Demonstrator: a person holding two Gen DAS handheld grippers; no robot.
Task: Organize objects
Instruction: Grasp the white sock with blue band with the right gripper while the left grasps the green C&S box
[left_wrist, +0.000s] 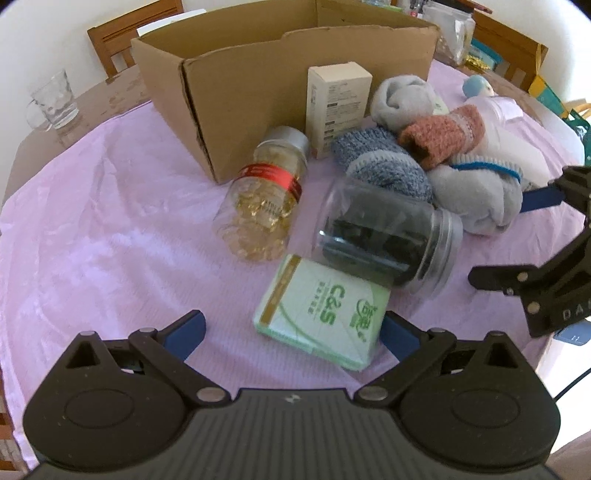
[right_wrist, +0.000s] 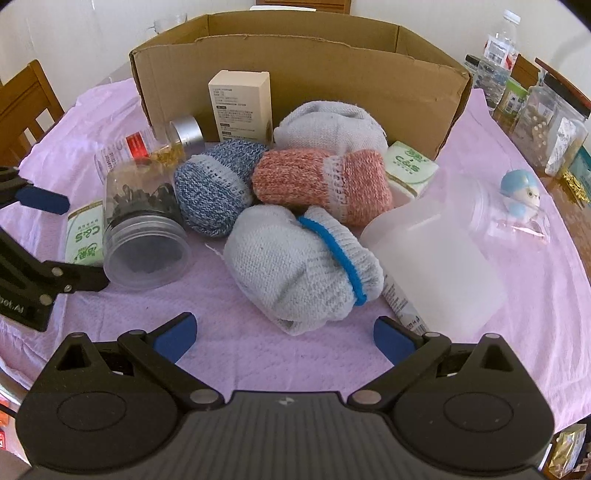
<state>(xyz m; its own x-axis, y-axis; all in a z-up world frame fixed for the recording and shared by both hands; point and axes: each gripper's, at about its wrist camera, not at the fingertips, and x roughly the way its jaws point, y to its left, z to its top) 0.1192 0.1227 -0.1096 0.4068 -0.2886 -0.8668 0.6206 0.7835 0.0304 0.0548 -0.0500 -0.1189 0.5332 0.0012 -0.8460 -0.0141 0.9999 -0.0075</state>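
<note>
An open cardboard box (left_wrist: 258, 92) (right_wrist: 332, 74) stands at the back of the table. In front lie a capsule bottle (left_wrist: 266, 199) (right_wrist: 147, 147), a dark-filled clear jar (left_wrist: 384, 240) (right_wrist: 144, 236), a green tissue pack (left_wrist: 321, 314) (right_wrist: 83, 236), a white carton (left_wrist: 336, 103) (right_wrist: 240, 107) and rolled socks: grey with blue band (right_wrist: 299, 273) (left_wrist: 476, 195), pink (right_wrist: 321, 184) (left_wrist: 439, 136), blue (right_wrist: 214, 184) (left_wrist: 380, 162), pale grey (right_wrist: 328, 125) (left_wrist: 402, 99). My left gripper (left_wrist: 291, 328) is open, near the tissue pack. My right gripper (right_wrist: 284, 332) is open before the grey sock.
A frosted plastic container (right_wrist: 436, 266) lies right of the socks, with a second tissue pack (right_wrist: 410, 170) and a small blue figurine (right_wrist: 521, 192) (left_wrist: 476, 85) nearby. A glass mug (left_wrist: 51, 103) sits at the left table edge. Bottles and jars (right_wrist: 532, 107) crowd the right; wooden chairs (left_wrist: 122, 33) stand behind.
</note>
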